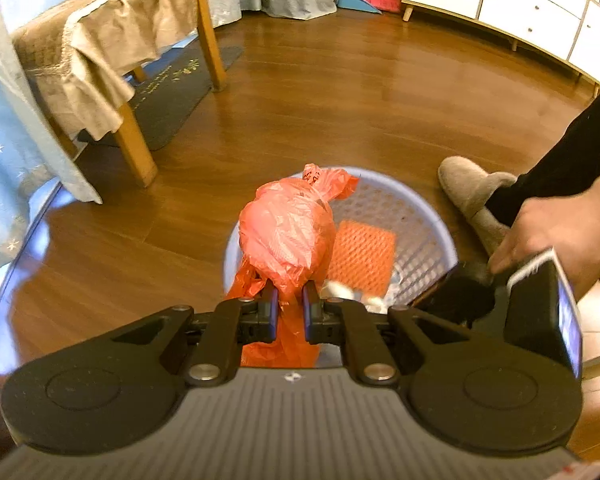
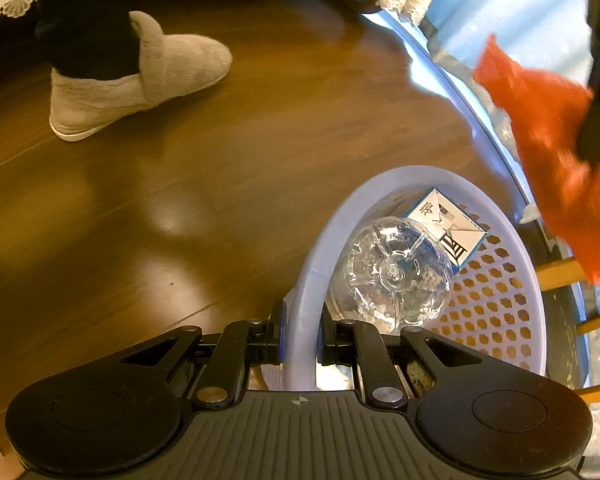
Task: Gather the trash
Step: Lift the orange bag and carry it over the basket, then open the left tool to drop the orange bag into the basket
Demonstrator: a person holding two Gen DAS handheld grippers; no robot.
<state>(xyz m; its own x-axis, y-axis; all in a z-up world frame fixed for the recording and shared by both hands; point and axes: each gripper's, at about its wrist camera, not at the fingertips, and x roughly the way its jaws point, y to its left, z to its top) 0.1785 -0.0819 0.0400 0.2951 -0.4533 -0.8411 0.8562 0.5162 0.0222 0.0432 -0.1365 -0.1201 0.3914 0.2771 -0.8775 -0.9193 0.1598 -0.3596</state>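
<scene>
Bag (image 1: 286, 236) lengthwise away, over basket (image 1: 428, 216)

From the right wrist, the orange bag (image 2: 556, 148) at two o'clock is motion-blurred and cut by the frame edge. From the left wrist, it hides the lavender basket (image 1: 428, 216)'s near-left wall; white scraps (image 1: 340, 290) inside stay indistinct

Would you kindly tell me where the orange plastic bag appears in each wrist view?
Left wrist: orange plastic bag at centre, pinched in the left gripper, over the lavender basket.
Right wrist: blurred at right edge, above the basket.
Shared landmark: the basket.
</scene>
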